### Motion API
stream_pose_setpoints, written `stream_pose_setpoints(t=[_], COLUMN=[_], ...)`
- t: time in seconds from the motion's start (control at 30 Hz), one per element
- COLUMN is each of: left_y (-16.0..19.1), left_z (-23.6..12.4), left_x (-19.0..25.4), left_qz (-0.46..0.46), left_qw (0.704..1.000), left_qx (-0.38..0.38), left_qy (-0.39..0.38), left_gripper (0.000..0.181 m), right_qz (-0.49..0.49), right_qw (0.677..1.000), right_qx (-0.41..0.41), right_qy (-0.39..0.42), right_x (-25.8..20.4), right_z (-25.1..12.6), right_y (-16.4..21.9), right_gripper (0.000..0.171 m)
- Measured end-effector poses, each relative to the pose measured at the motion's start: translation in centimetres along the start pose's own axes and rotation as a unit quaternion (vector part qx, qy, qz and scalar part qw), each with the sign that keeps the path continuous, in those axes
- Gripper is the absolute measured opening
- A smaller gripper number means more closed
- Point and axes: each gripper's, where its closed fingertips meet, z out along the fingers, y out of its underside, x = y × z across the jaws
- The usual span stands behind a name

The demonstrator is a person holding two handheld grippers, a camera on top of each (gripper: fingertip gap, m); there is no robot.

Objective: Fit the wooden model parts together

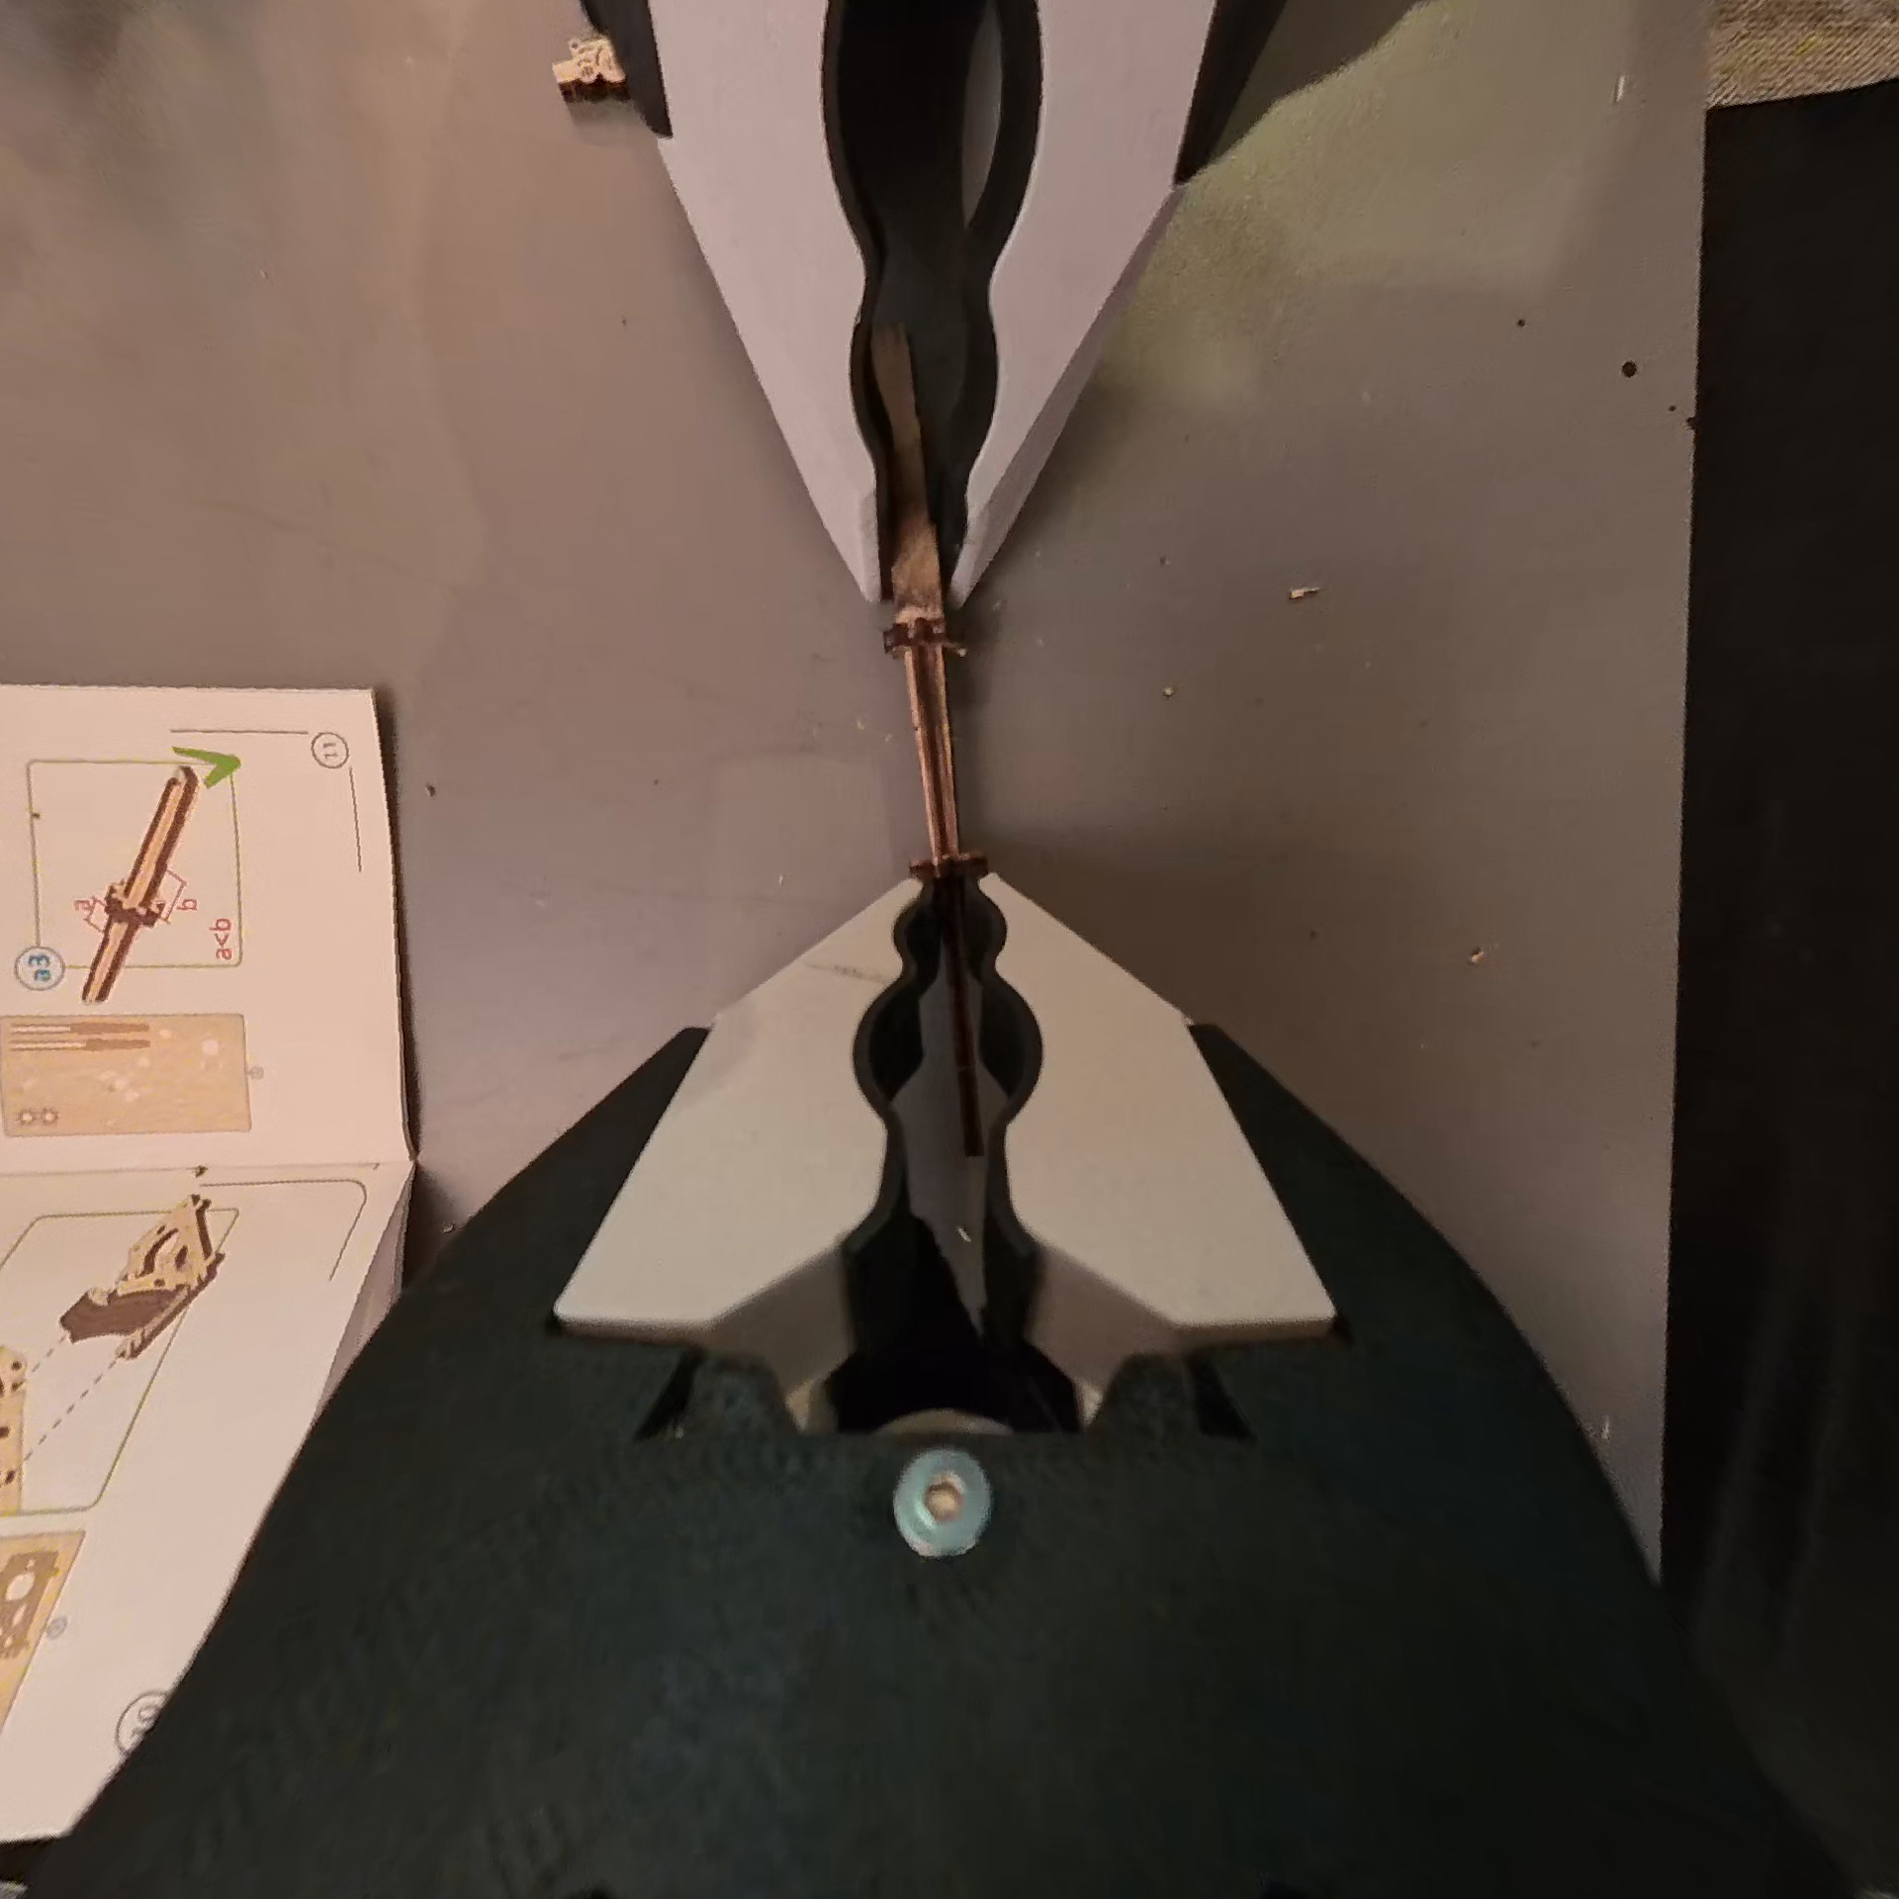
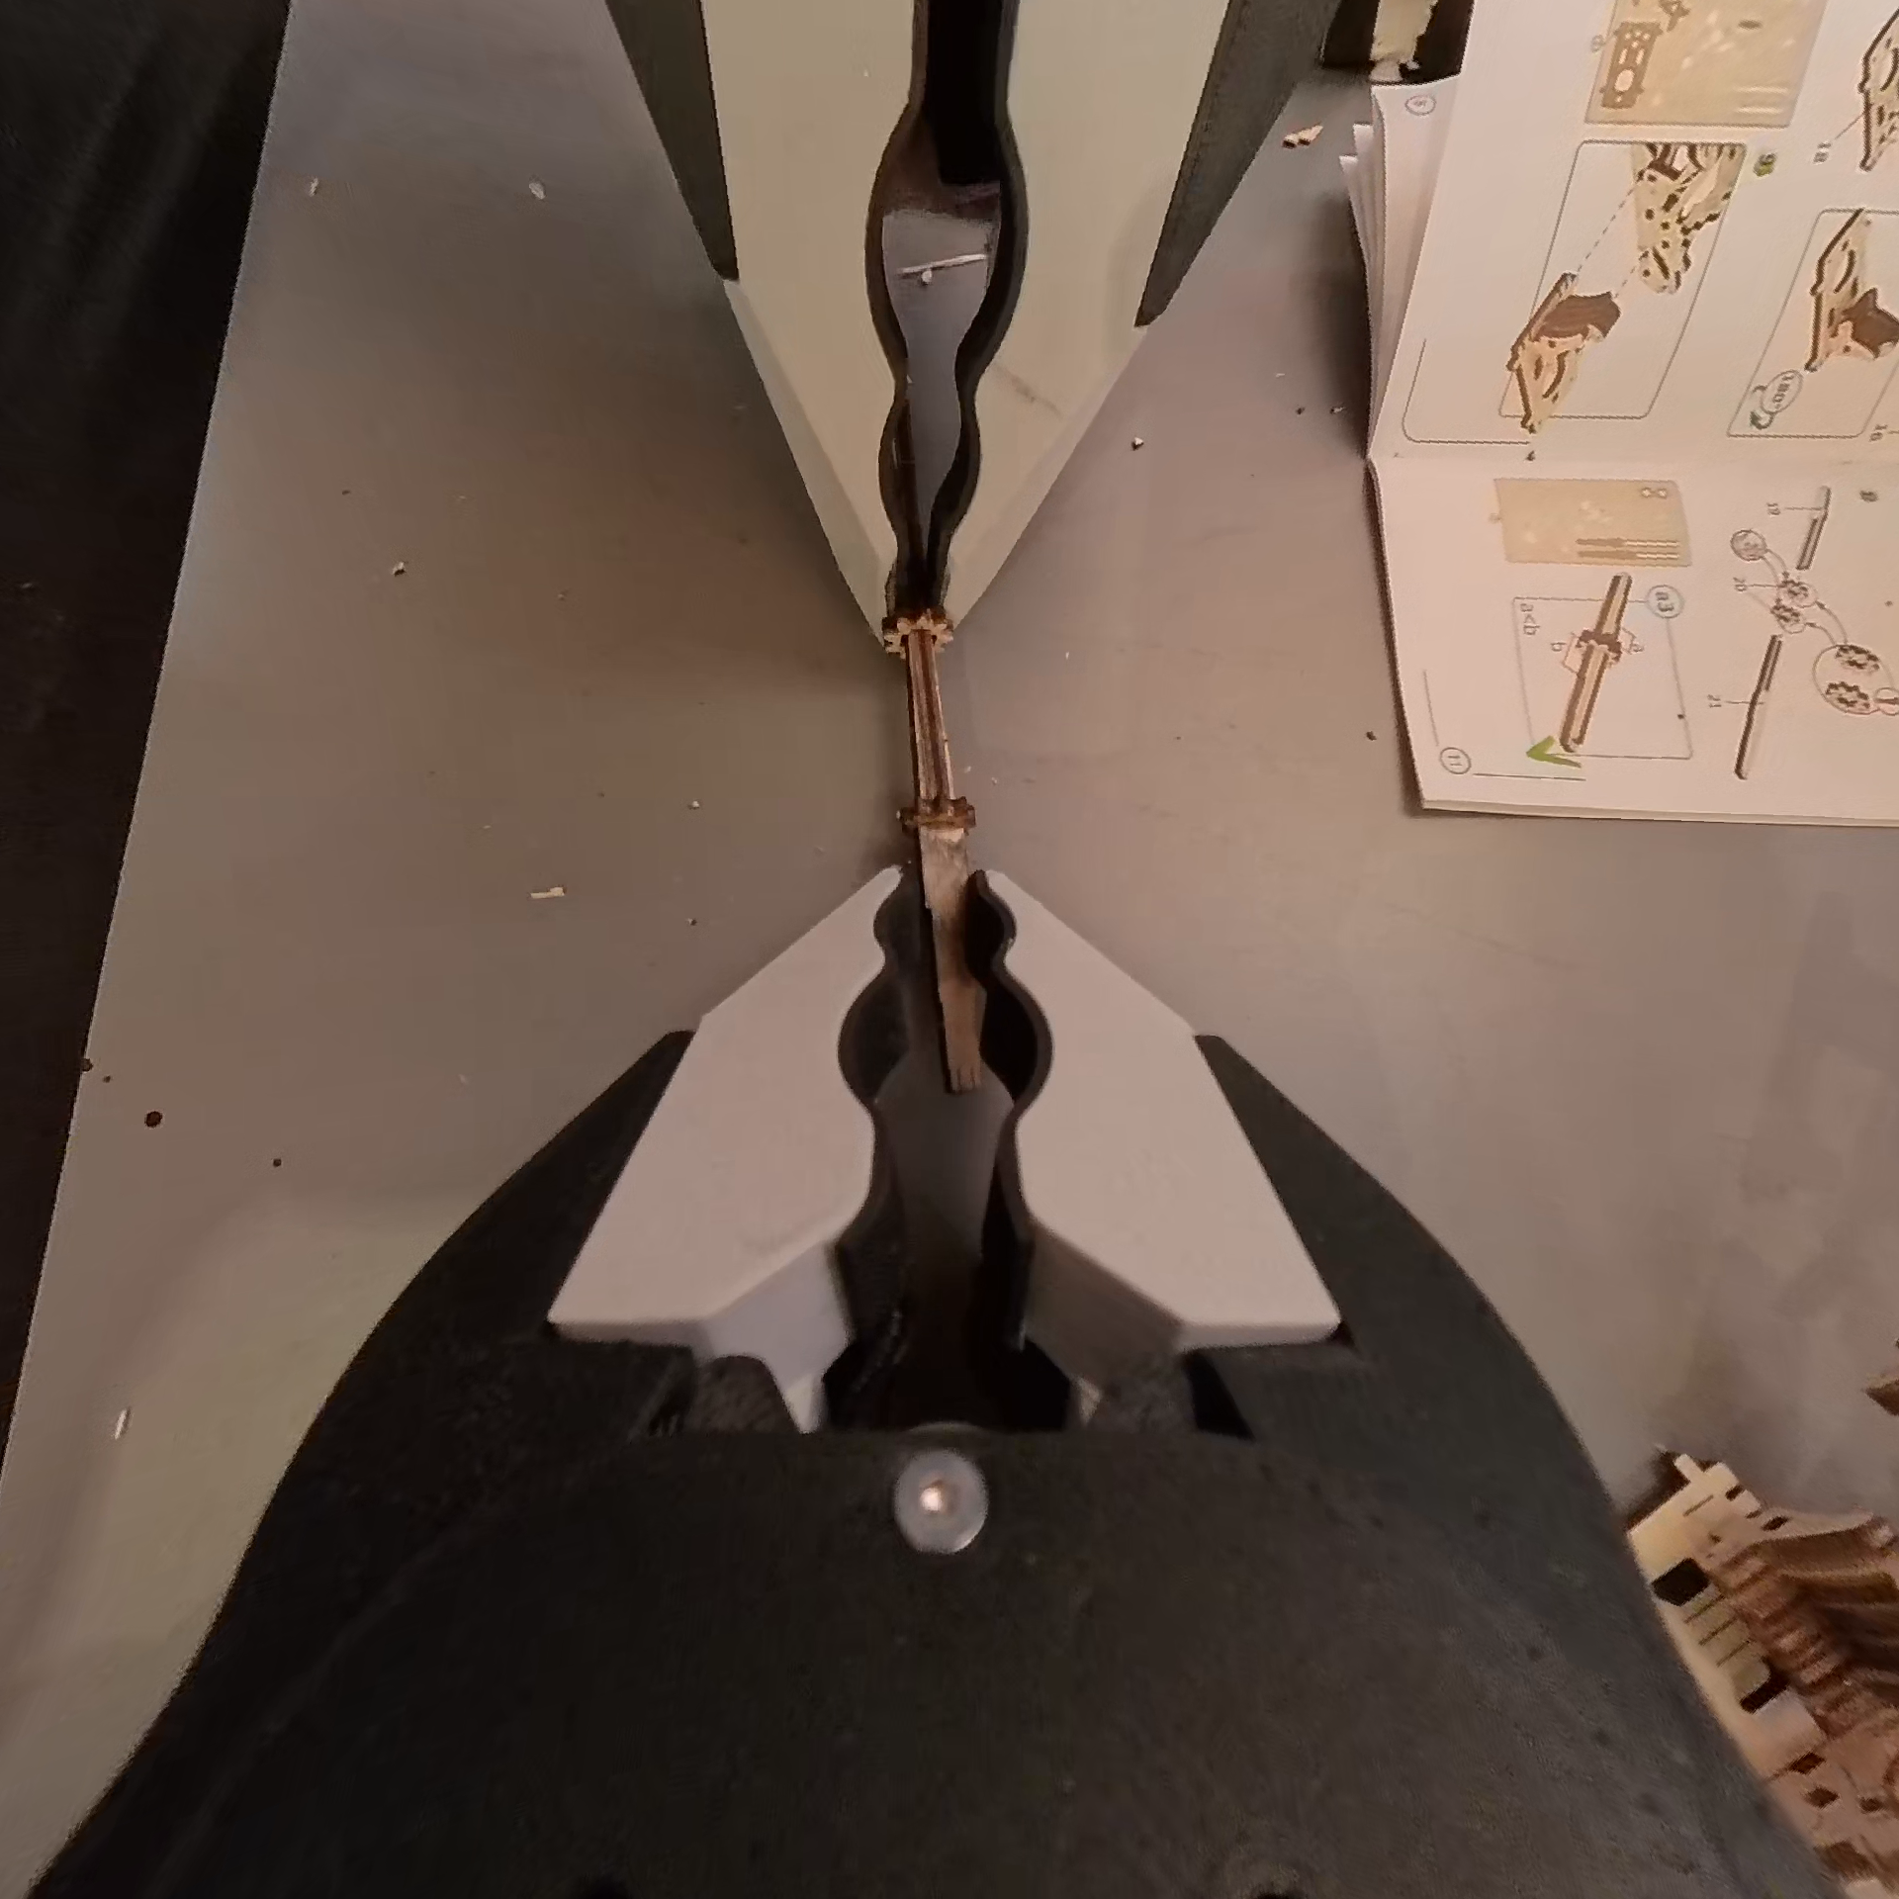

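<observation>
A thin wooden axle rod with two small toothed collars is held between both grippers above the grey table. My left gripper is shut on one end of the rod, just behind one collar. My right gripper is shut on the other end, which runs back between its jaws. The same rod shows in the right wrist view with its collars at each gripper tip. Each gripper also shows point-to-point at the top of the other's view: the right one, the left one.
An open instruction booklet lies on the table to the left gripper's left; it also shows in the right wrist view. A partly built wooden model sits at lower right. A small wooden piece lies far off. Wood crumbs dot the grey table. The left gripper's tips are roughly 5 cm from the right gripper's.
</observation>
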Motion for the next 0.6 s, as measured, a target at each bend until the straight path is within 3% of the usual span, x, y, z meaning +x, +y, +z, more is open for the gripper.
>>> stream_pose_setpoints(t=[0.6], left_y=[-0.19], left_z=[0.09], left_x=[0.0], left_qz=[0.005], left_qw=[1.0], left_qx=[-0.004], left_qy=[-0.014], left_gripper=[0.0], right_qz=[-0.002], right_qw=[1.0], right_qx=[0.001], right_qy=[0.002], right_x=[0.03], right_z=[0.01], right_y=[0.03], right_gripper=[0.005])
